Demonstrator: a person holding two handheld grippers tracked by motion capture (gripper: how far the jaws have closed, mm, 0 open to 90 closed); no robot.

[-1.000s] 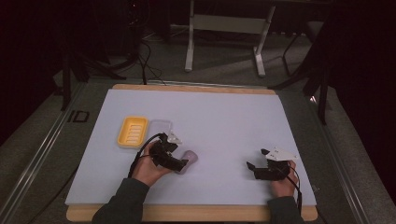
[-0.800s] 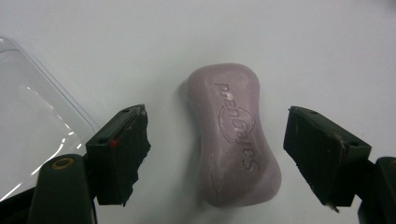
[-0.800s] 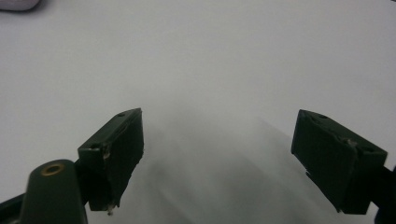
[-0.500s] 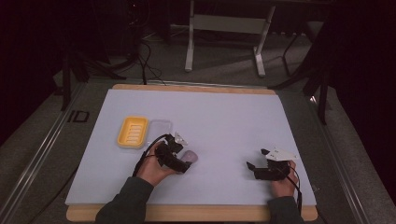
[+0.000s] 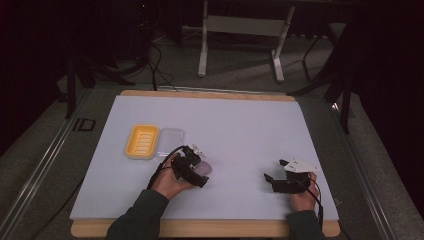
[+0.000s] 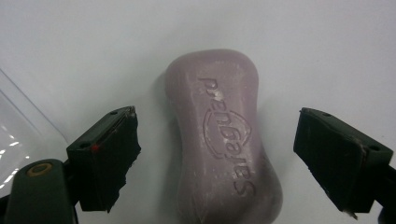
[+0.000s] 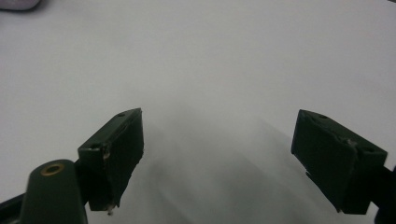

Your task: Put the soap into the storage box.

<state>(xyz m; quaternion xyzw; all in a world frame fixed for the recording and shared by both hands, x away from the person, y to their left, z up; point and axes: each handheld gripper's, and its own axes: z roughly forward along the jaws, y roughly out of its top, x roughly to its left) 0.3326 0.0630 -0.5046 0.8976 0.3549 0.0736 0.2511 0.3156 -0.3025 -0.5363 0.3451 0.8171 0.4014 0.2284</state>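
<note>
A pale purple bar of soap [image 6: 222, 135] with embossed lettering lies flat on the white table mat. My left gripper [image 6: 217, 158] straddles it, its jaws having just been opening; the soap sits between them with a gap on each side, and neither pad touches it. In the high view the soap [image 5: 202, 169] shows beside the left gripper [image 5: 196, 172], just right of the soap dish. My right gripper [image 7: 219, 156] stands open over bare mat, nothing between its jaws; in the high view the right gripper [image 5: 272, 181] rests near the front right.
A yellow soap dish [image 5: 142, 141] and a clear lid [image 5: 171, 141] beside it lie left of the left hand. The clear lid's edge [image 6: 18, 126] shows in the left gripper view. The white mat [image 5: 240, 125] covers a wooden table; a metal stand is behind.
The left hand has shifted a little to the right and lower over the soap. The right hand has kept still.
</note>
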